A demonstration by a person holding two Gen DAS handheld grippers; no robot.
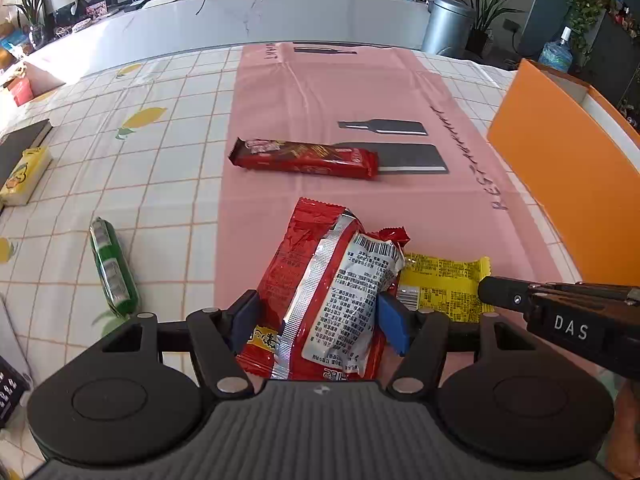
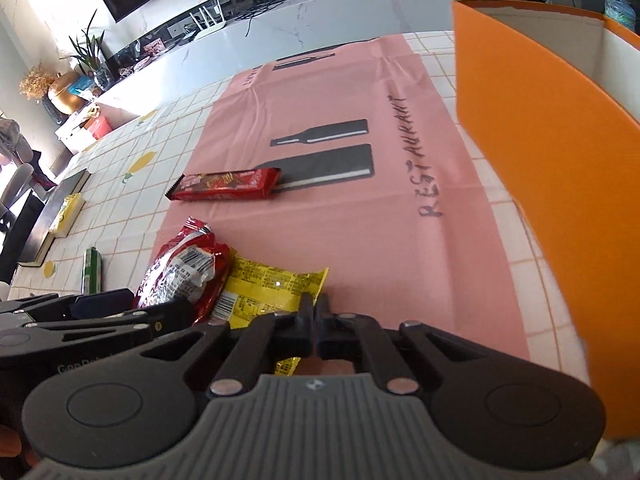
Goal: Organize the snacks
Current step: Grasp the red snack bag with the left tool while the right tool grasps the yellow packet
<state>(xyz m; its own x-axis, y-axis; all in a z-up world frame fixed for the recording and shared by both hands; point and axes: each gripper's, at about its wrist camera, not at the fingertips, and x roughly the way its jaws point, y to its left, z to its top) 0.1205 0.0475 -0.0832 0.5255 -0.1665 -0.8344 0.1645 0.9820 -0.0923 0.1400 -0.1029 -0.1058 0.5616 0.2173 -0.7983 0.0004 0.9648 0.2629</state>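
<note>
Left fingers (image 1: 256, 312) pinch the red snack packet (image 1: 320, 292); right fingers (image 2: 306, 312), pressed together, seemingly nip the yellow packet (image 2: 272, 288).

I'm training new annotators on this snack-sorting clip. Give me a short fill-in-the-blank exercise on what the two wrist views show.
1. The left claw straddles a crumpled snack bag whose colour is ____.
2. The right claw is shut on the edge of a flat ____ packet.
3. The long wafer bar lies on the ____ mat.
4. The tall box to the right is ____.

Missing words: red; yellow; pink; orange
</note>
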